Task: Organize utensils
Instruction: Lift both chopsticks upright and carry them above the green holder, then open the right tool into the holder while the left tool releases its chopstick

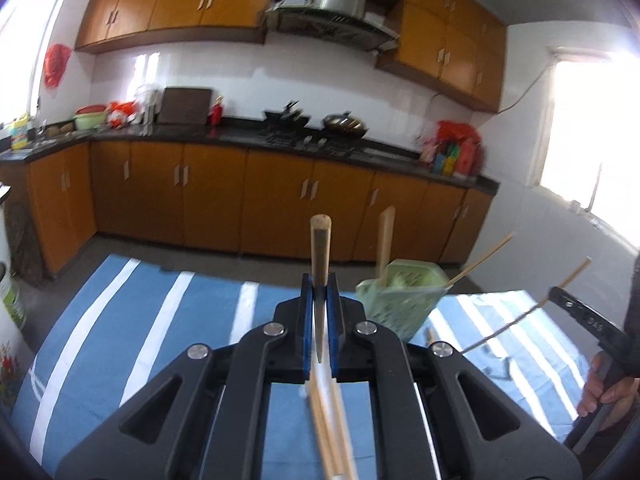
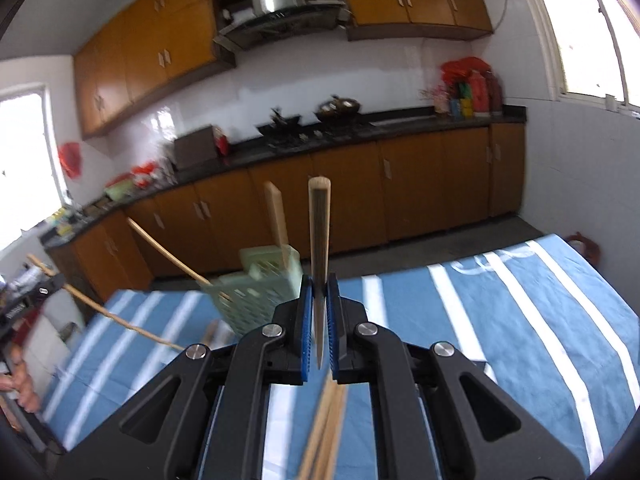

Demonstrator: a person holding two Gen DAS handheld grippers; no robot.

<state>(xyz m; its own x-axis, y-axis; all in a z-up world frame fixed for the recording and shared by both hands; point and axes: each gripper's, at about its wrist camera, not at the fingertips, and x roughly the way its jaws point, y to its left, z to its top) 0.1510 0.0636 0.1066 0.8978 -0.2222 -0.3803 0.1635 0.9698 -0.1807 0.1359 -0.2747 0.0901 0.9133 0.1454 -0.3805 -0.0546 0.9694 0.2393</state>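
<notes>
Item: wooden chopsticks, one pair in transit, remainder loose. Location: the left chopstick (image 1: 320, 248) is clenched between the blue pads of the left gripper (image 1: 320, 284), its jaws closed tight on the shaft, with the butt end standing up and away from the camera and the tapered tip pointing back toward it. The right chopstick (image 2: 319, 220) is held the same way in the right gripper (image 2: 319, 284), jaws likewise clamped on it. Both are lifted clear of the counter, which is covered by a blue striped cloth (image 1: 140, 320). Destination, by judgement: the green slotted holder (image 1: 400, 304), near and ahead of both grippers, which appears tilted and already contains a flat wooden utensil (image 1: 387, 236) and one thin stick (image 1: 480, 256). Stock left: loose chopsticks (image 1: 326, 420) lying on the cloth below the left gripper, blurred, count not readable. Handling: very light, stiff, slender; smooth round shaft likely to pivot or slide in the pads if gripped near one end. Best hold: mid-shaft or slightly toward the thick end, across the pads, as here. Not fragile, though the thin tip may catch on the holder's slots. The holder looks light and may tip.
</notes>
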